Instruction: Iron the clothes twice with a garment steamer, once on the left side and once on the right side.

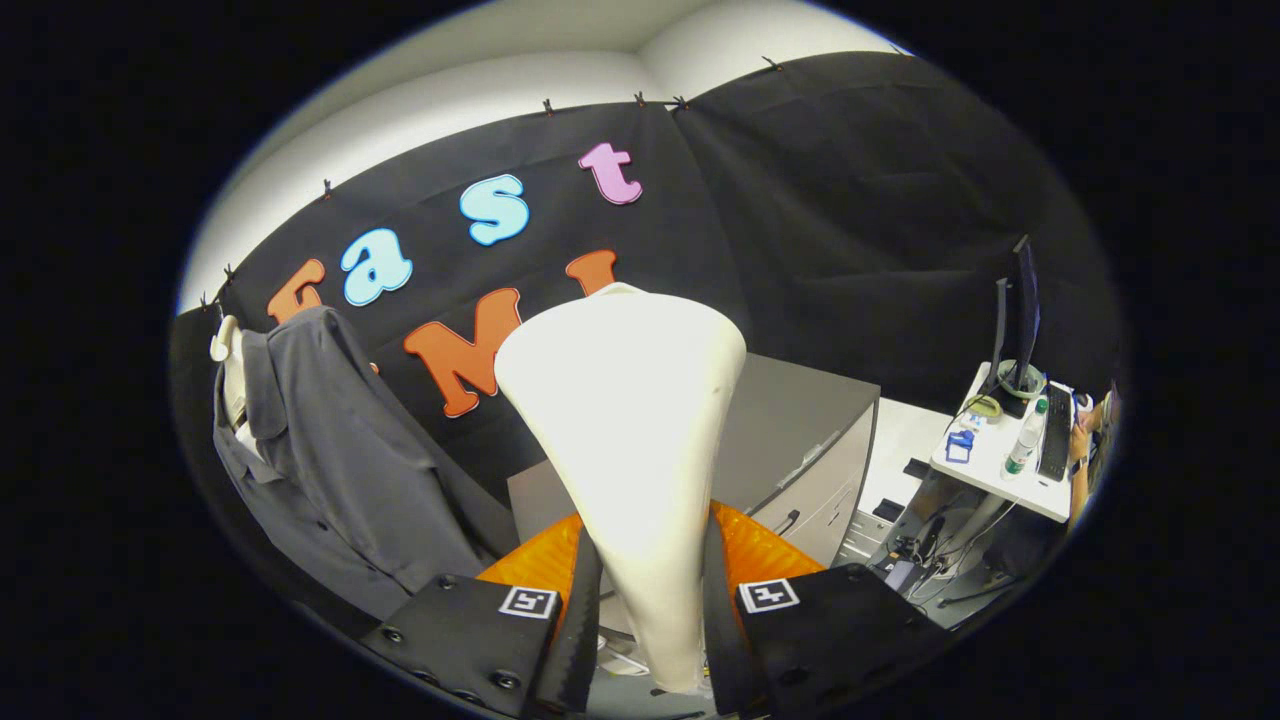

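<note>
Gripping the garment steamer (625, 440) by its narrow lower neck, with the gripper (650, 625) closed so both fingers (578, 620) are pressing on either side. Flaring upward and away from the fingers into a wide cream head, tilting slightly. Standing just behind the steamer, a grey cabinet (800, 440) with drawer handles on its front. Hanging off to the left of the steamer, well apart from it, a grey button-up shirt (330, 460) on a pale hanger (222, 345) against the black cloth wall (850, 200). Sitting far off to the right, a white desk (1000, 470) carrying a monitor (1020, 320), a keyboard (1055, 445) and a bottle (1022, 445), with a person's arm (1082, 465) reaching at its far edge.
</note>
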The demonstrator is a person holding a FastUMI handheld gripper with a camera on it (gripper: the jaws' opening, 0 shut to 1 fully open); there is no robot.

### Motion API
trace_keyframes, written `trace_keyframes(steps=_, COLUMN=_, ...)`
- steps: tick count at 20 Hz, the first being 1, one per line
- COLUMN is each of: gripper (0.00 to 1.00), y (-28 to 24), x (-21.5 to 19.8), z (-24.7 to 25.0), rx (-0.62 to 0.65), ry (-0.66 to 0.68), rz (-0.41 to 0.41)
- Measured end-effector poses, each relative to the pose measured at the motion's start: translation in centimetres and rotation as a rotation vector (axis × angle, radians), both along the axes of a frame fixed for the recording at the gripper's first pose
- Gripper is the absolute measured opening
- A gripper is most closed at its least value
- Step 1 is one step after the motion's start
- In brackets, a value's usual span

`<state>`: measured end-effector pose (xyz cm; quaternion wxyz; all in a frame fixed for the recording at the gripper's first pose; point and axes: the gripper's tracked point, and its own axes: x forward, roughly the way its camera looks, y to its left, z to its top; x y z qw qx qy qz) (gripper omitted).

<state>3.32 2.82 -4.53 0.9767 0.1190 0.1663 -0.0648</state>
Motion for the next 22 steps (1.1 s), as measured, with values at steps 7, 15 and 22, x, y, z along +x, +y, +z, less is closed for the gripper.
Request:
trace_keyframes(steps=7, gripper=0.52, y=10.3, x=-2.7, z=3.4, rx=-0.084, ry=-0.052, rz=0.082)
trace_keyframes(steps=15, gripper=0.52, y=22.0, x=-3.1, z=3.9, rx=-0.131, ry=-0.056, rz=0.224)
trace_keyframes(steps=22, gripper=0.52, y=29.0, x=-1.0, z=3.3, rx=-0.176, ry=-0.042, rz=0.309)
